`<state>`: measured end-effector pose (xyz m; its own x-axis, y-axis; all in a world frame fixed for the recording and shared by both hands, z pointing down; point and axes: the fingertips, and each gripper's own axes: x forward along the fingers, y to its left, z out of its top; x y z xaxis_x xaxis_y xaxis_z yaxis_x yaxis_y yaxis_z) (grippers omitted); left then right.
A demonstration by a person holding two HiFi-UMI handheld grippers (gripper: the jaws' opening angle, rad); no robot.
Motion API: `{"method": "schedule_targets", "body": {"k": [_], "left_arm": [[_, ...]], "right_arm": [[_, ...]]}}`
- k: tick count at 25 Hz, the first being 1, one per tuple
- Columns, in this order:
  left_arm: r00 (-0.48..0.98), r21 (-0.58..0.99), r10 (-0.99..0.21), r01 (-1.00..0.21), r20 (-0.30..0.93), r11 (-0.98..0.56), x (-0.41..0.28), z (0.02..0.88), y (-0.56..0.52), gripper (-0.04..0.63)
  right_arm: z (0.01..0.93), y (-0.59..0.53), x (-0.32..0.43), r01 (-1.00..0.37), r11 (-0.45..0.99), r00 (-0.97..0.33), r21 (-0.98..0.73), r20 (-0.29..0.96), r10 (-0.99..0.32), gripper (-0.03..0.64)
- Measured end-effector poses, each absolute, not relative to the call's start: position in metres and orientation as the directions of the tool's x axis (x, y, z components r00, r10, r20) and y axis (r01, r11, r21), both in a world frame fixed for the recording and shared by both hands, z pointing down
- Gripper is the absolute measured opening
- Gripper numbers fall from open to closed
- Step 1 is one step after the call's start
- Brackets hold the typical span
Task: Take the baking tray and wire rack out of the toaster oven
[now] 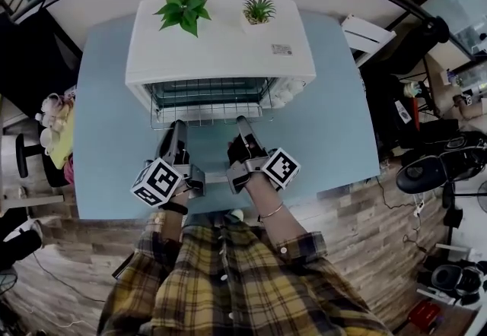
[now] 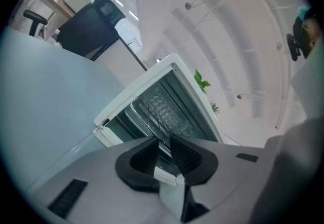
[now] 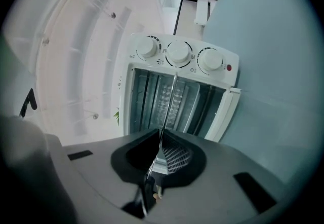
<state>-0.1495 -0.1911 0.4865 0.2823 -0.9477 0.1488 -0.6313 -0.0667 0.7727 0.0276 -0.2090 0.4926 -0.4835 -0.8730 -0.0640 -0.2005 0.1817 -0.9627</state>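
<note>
A white toaster oven [image 1: 221, 45] stands at the back of the blue table [image 1: 106, 137] with its door down. The wire rack [image 1: 209, 103] sticks partly out of the opening. My left gripper [image 1: 176, 129] holds the rack's front edge left of the middle, and my right gripper [image 1: 243, 125] holds it right of the middle. In the left gripper view the rack's wires [image 2: 154, 109] run between the jaws of the gripper [image 2: 164, 147]. In the right gripper view the rack [image 3: 171, 96] shows edge-on as a thin line pinched in the gripper [image 3: 158, 149]. A shiny tray [image 2: 132, 116] seems to sit below the rack inside.
Two small potted plants [image 1: 185, 10] [image 1: 259, 10] stand on the oven's top. Three knobs [image 3: 178, 53] line the oven's control panel. The open door's white frame [image 3: 225, 111] lies under the rack. Soft toys [image 1: 53, 118] sit off the table's left edge.
</note>
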Motion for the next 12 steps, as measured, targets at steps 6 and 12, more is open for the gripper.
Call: {"method": "schedule_targets", "body": {"k": [6,12], "left_arm": [[0.238,0.754,-0.962,-0.655,0.133,-0.058,-0.147,0.477,-0.162,0.067],[0.206,0.753,-0.973,-0.656,0.103,-0.059,-0.143,0.466,-0.132,0.067]], "right_arm": [[0.481,-0.182,0.029,-0.222,0.238,-0.532,-0.946,-0.087,-0.842,0.023],[0.469,-0.154,0.032,-0.217,0.283,-0.566,-0.934,-0.115,-0.817,0.023]]}}
